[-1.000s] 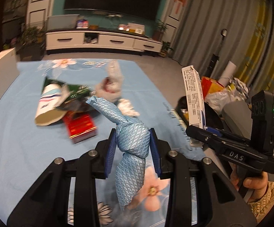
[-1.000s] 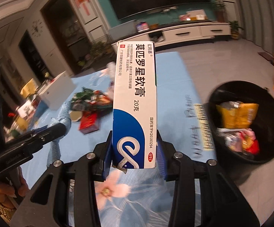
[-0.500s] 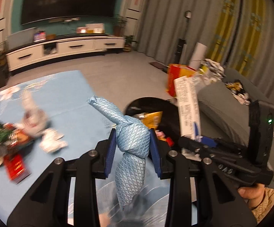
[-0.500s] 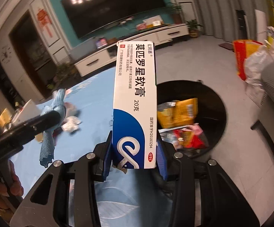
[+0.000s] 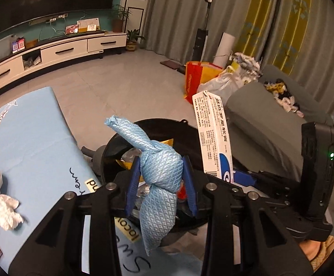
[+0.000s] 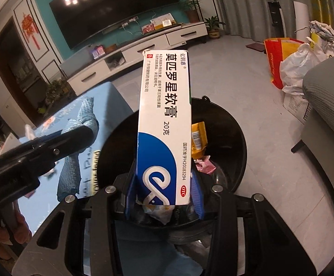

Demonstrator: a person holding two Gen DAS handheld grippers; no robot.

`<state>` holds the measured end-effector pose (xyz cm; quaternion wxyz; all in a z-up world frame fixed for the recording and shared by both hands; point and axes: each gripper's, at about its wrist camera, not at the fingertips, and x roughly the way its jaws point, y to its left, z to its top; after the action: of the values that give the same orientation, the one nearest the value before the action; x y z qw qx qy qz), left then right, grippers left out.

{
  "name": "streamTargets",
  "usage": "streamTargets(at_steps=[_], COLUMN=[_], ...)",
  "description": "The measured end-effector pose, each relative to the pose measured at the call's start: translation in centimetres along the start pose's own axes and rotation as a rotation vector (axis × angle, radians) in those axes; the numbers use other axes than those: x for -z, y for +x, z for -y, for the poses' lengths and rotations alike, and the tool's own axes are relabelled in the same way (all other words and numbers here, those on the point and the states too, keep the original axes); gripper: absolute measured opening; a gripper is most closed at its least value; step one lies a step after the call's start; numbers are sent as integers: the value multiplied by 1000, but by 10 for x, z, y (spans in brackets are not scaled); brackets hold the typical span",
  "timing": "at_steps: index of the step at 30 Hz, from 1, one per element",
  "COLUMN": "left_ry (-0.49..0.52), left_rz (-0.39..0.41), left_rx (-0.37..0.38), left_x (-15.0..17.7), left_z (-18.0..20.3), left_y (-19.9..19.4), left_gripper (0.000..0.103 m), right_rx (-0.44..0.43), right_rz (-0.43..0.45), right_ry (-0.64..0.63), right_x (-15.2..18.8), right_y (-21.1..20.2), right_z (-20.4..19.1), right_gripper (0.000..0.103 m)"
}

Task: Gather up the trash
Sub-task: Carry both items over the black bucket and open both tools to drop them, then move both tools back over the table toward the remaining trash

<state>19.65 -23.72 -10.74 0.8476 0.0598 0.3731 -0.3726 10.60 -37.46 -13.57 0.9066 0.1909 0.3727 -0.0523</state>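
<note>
So the big change: a second ago the blue mat with its heap of litter was filling both views, and now the black trash bin (image 5: 111,151) is sat right under both tools instead. The knotted blue cloth (image 5: 161,168) is pinched at its knot by the left gripper (image 5: 161,179), jaws closed in snug on it with the tail dangling over the bin's near rim. The ointment box (image 6: 164,126) is clamped at its lower end by the right gripper (image 6: 164,197), stood upright over the bin mouth, where yellow and red wrappers are already lying. Nothing has been let go yet, so the carry looks basically done and only the drop is left. Back on the mat (image 5: 28,142) at the left, a crumpled tissue (image 5: 7,211) and a few other scraps are still waiting to be fetched.
</note>
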Motion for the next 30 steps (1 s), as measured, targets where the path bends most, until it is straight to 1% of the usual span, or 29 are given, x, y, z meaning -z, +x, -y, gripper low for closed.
streamTargets(at_steps=[1,2,4,6,7,9,11,14,16,20,22,26,28,30], left_ry=[4,5,7,12,14,23,22,14,17,7,1,-11,-20,-25], left_rz=[-6,-9,-12,-11,-9,2,17,37,49,62,69,92,106,123], left_rx=[-5,-6,-14,-22,-28,-47,-73,-98,-140,-196,-225,-263,-282,-298], left_x=[0,-1,-2,-2,-3,-3,-4,-5,-4,-1,0,5,8,10], left_z=[0,1,0,0,0,0,0,-1,-1,1,3,2,2,2], left_y=[5,8,12,13,13,8,2,-12,-23,-44,-56,-82,-96,-110], left_gripper=[40,48,57,61,65,72,87,95,98,100,100,100,100,100], right_rx=[10,16,33,42,48,51,58,67,74,87,91,101,99,97], right_rz=[-6,-11,-14,-19,-21,-21,-13,-2,7,26,34,49,57,65], right_ry=[2,0,1,7,14,19,23,26,28,21,15,-10,-26,-41], right_x=[0,0,2,2,2,2,3,4,6,8,9,11,12,13], right_y=[3,6,8,10,9,6,0,-10,-17,-35,-44,-61,-70,-80], right_z=[2,4,5,8,10,10,10,9,8,-1,-7,-21,-29,-38], right_gripper=[41,41,42,46,47,49,53,60,69,76,84,90,95,98])
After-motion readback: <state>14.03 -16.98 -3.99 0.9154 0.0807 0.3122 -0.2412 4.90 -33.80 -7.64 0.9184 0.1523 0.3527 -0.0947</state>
